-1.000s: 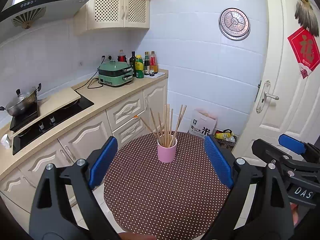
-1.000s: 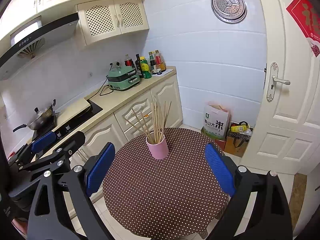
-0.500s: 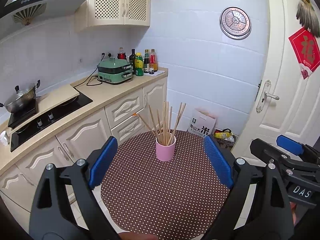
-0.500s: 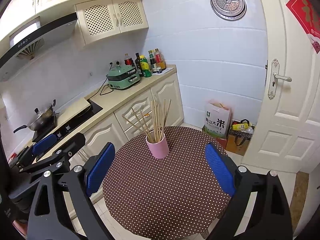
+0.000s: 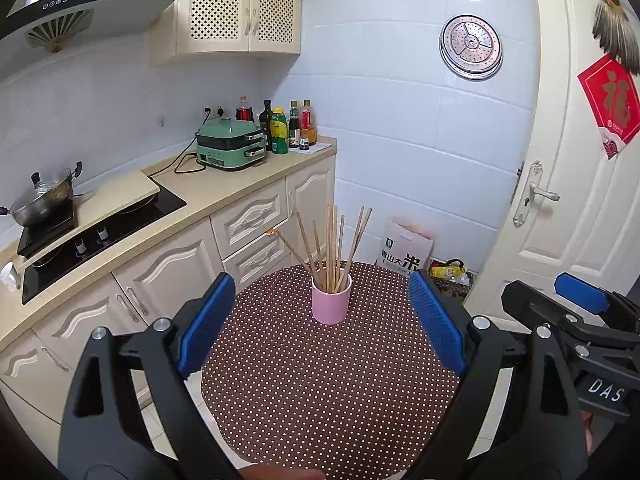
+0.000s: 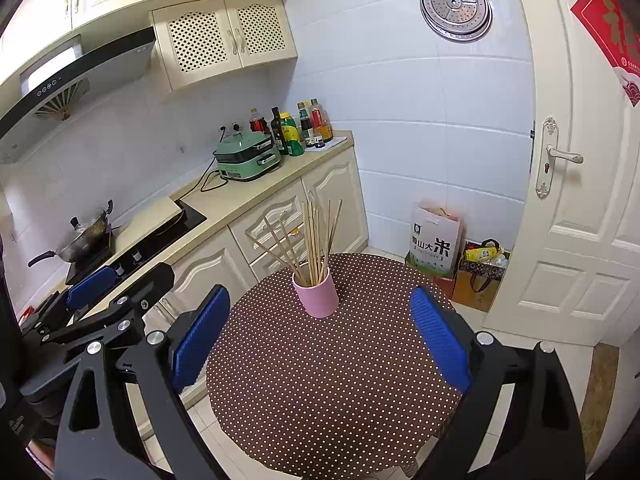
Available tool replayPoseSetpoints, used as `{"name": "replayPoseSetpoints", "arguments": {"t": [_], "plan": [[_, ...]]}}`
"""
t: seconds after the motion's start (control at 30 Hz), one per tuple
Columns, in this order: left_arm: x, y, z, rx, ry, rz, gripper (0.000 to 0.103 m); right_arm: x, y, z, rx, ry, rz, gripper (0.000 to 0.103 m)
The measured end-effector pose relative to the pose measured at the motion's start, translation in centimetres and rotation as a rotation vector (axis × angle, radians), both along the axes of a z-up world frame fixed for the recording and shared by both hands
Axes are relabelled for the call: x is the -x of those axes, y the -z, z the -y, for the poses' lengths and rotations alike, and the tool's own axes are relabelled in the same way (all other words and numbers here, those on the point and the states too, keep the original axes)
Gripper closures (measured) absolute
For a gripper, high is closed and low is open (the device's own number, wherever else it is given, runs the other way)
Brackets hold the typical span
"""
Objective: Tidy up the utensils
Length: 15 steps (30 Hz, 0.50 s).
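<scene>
Small kitchen, round worktop (image 5: 320,392) under brown white-dotted cloth, filling lower centre of both wrist views.

Pink cup (image 5: 331,299) upright on far half of worktop, centre of frame in left wrist view; same cup (image 6: 316,290) just left of centre in right wrist view. Wooden chopsticks (image 5: 332,248) bunched inside cup, tips fanned upward, a few leaning toward upper left of frame. Seen again (image 6: 310,236) from right wrist, same spread.

Left tongs (image 5: 320,332) at bottom of frame, blue pads wide apart, nothing between them but cloth. Cup beyond the pads, untouched.

Right tongs (image 6: 318,338) likewise spread wide, clamped on nothing, cup well ahead of the pads. Right tongs also visible at right edge of left wrist view; left tongs at left edge of right wrist view.

Background: kitchen counter (image 5: 224,196) along left side, green electric cooker (image 5: 231,143) upon it, bottles (image 5: 286,126) just beside cooker. Wok (image 5: 42,200) on hob at far left. White door (image 5: 560,200) at right. Rice bag (image 5: 404,248) on floor behind worktop.
</scene>
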<state>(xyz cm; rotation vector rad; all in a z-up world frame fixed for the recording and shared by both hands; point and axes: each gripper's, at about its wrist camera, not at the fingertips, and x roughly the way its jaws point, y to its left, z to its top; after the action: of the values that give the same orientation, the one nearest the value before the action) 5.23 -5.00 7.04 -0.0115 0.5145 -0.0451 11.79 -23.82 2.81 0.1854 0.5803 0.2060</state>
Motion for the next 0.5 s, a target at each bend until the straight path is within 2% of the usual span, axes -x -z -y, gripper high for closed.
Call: {"name": "replayPoseSetpoints", "arguments": {"t": [0.5], "plan": [[-0.29, 0.33, 0.32, -0.012, -0.01, 0.004, 0.016, -0.3, 0.22, -0.02, -0.003, 0.0, -0.005, 0.015]]}}
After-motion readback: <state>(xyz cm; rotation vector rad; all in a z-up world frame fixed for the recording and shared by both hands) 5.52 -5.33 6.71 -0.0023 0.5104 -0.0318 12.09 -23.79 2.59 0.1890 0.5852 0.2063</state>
